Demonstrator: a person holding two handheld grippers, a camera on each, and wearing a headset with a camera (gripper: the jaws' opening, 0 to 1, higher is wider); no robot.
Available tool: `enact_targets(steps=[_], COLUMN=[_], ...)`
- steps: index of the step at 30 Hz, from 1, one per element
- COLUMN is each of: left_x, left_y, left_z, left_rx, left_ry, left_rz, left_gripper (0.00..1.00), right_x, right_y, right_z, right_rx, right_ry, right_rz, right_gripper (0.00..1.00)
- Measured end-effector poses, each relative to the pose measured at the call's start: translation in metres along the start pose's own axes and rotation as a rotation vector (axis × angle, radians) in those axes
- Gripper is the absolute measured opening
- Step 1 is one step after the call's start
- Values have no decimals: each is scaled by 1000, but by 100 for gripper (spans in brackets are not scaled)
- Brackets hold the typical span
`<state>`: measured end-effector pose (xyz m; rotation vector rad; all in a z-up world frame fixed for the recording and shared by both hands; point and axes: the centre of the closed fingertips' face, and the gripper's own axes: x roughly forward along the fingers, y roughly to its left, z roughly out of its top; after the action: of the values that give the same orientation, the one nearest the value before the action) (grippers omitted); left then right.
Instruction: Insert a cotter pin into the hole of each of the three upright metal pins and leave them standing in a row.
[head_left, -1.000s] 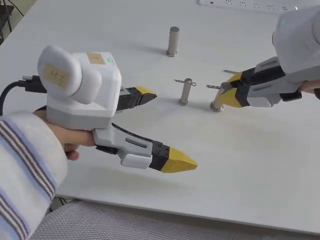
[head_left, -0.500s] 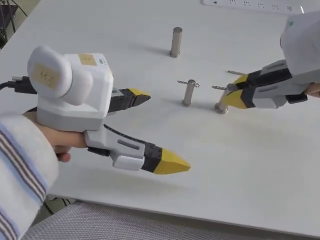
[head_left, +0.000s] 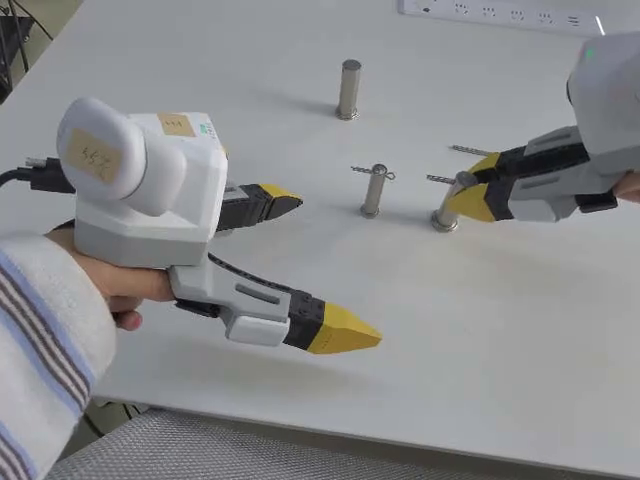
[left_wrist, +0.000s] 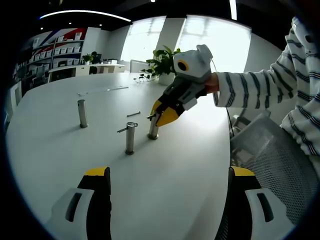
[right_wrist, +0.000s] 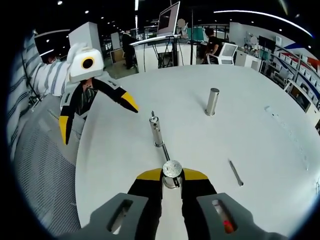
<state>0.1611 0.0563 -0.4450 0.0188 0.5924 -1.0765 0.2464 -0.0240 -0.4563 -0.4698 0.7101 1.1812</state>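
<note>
Head view gives us the middle metal pin (head_left: 373, 190) standing upright on the white worktop (head_left: 500, 320), with a cotter pin (head_left: 367, 171) lying crosswise through its top. Just to the right of the middle metal pin stands the gripped metal pin (head_left: 443, 212). The right hand-held gripper (head_left: 462, 200) has its yellow jaws closed against the upper part of this pin, one on each side. In the right gripper view we see its round top pinched between them. A second cotter pin (head_left: 440, 179) sticks out near that top and points back toward the middle metal pin.

Beyond the middle metal pin, well apart from it, the far metal pin (head_left: 348, 90) stands upright. A loose cotter pin (head_left: 470, 151) lies flat on the worktop, to the right of the middle metal pin and a little farther back.

On the near left side of the middle metal pin, well apart from it, we find the left hand-held gripper (head_left: 322, 268) above the worktop with its jaws spread wide. In the left gripper view all three metal pins stand ahead of those jaws.
</note>
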Motion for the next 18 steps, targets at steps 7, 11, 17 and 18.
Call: enact_targets(steps=[7,11,17,18], left_x=[-1,-1,-2,-2], left_y=[0,1,1,1], left_z=[0,-1,-1,0], left_rx=[0,0,0,1], left_ry=[2,5,11,9], left_rz=[4,6,11,13], left_gripper=[97,96,95,94], right_x=[0,0,0,0], right_y=[2,2,6,4], right_z=[0,0,0,-1], right_rx=[-3,6,-1,-3], right_ry=[1,-4,7,9], right_rz=[-3,0,6,4], right_gripper=[8,8,9,9])
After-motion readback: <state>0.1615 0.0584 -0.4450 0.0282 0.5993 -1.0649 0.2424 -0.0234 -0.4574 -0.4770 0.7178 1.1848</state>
